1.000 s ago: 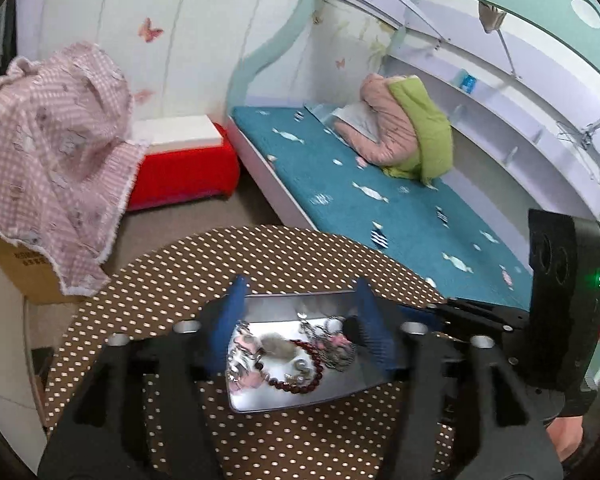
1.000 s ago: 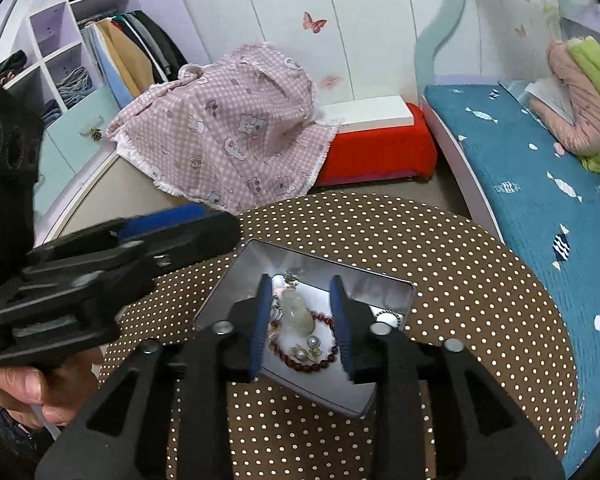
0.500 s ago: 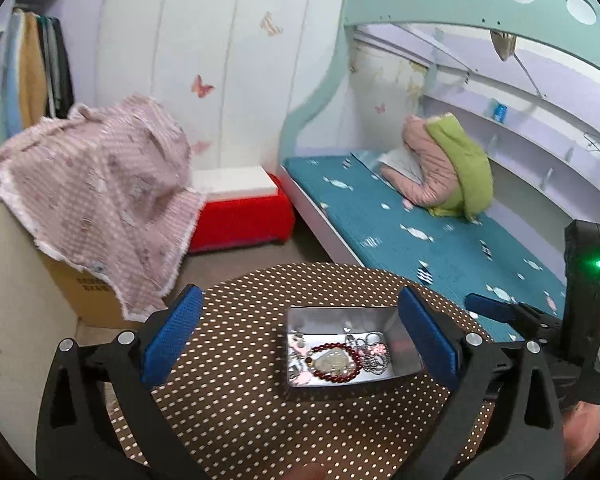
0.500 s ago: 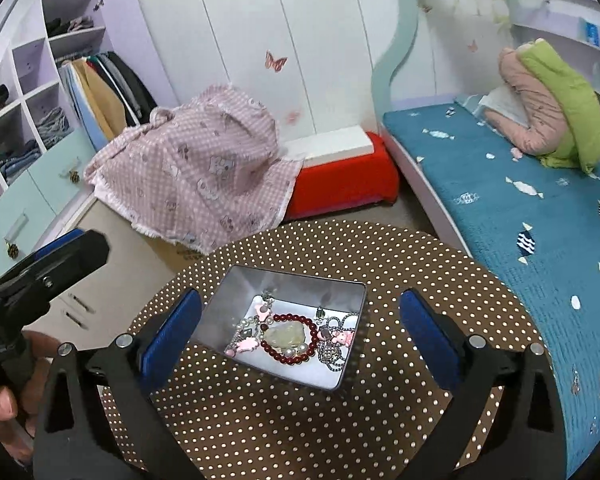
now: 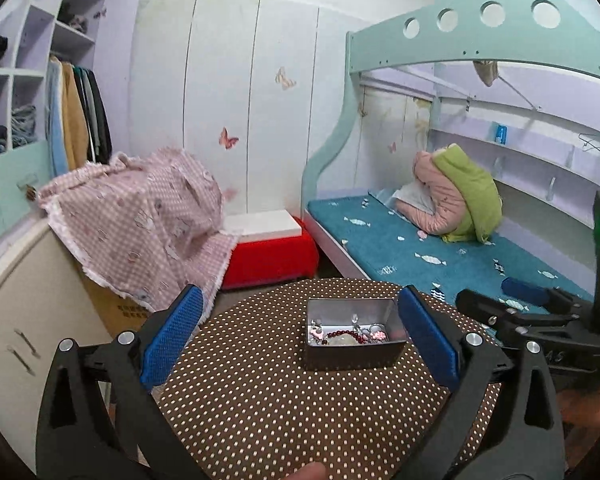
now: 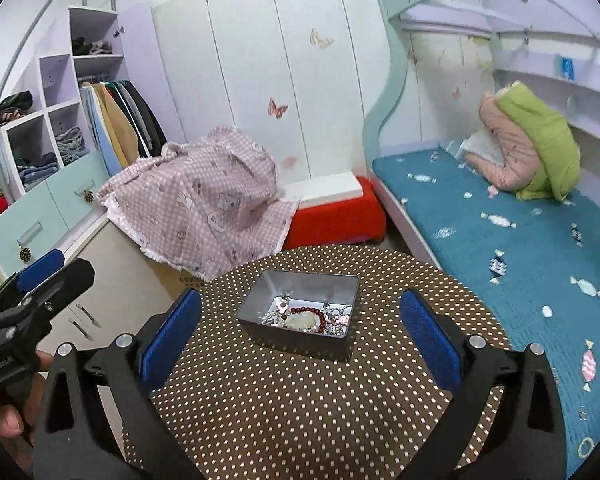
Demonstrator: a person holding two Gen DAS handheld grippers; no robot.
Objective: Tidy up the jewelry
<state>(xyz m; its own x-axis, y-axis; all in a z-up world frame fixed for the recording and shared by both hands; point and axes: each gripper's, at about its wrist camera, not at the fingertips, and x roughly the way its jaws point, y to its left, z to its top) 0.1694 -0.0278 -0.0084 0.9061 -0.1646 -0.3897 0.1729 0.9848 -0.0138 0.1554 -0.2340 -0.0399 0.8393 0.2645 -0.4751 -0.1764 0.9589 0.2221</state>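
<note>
A child's bedroom at home: ahead-right of the tongs a bunk bed (image 5: pixel 420 248) (butterfly stickers nearby), ahead-left an open wardrobe (image 6: pixel 112 120) of clothes.

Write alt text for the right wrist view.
An open metal tin of tangled jewelry, including a red bead bracelet, sits on a round brown polka-dot table. The right gripper is open and empty in front of it. Behind are a blue bed and a pink checked cloth.
</note>
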